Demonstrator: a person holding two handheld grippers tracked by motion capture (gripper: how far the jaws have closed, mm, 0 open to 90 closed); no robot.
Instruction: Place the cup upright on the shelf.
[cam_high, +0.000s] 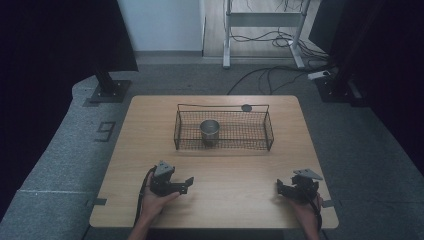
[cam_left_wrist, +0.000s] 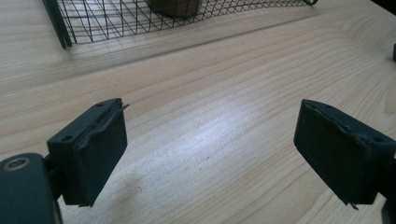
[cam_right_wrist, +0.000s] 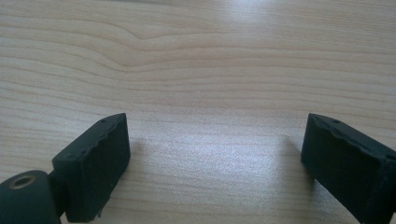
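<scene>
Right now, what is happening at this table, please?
A person sits at a wooden table and holds a two-jaw gripper in each hand. The left gripper and the right gripper both rest low near the front edge, jaws apart, with nothing between them. Farther back stands a black wire basket with a metal cup upright inside it. Neither gripper touches the basket or the cup.

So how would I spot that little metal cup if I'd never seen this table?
Look at the wooden table, then at the black wire basket standing across its far half. Inside, left of the middle, stands the metal cup, upright and open at the top. It is shiny and solid among black mesh.
</scene>
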